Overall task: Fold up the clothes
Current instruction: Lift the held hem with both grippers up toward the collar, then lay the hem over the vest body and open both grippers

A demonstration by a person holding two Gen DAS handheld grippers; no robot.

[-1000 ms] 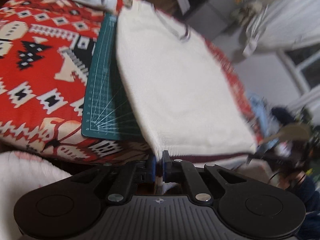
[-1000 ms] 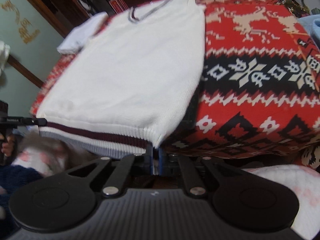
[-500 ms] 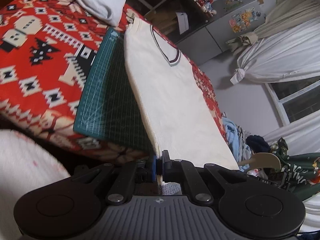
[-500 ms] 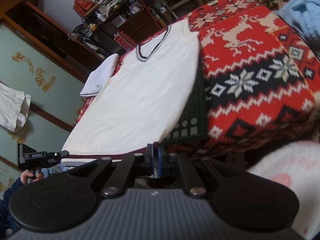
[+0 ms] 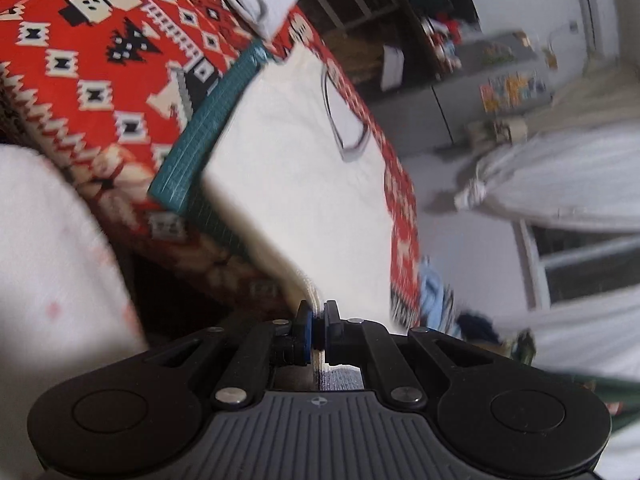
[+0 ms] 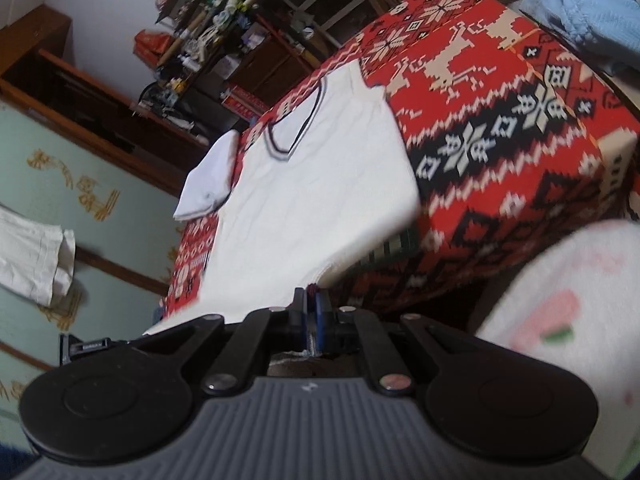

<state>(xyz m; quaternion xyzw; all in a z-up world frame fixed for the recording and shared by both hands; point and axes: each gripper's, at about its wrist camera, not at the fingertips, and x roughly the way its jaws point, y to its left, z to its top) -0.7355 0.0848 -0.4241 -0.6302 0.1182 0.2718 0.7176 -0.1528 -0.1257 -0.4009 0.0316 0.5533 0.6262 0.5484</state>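
Covering the table, a red patterned cloth (image 6: 496,92) runs under everything. On it lies a green cutting mat (image 5: 208,128), its edge showing beside the garment. White knit vest (image 5: 304,184) spread flat over the mat, dark-trimmed V-neck at the far end, hem end lifted off the near table edge. Folded white cloth (image 6: 208,184) sits just beside the vest's shoulder, by the far corner. Left gripper (image 5: 316,326) clenched on one hem corner; right gripper (image 6: 310,320) clenched on the other corner. Both views motion-blurred.
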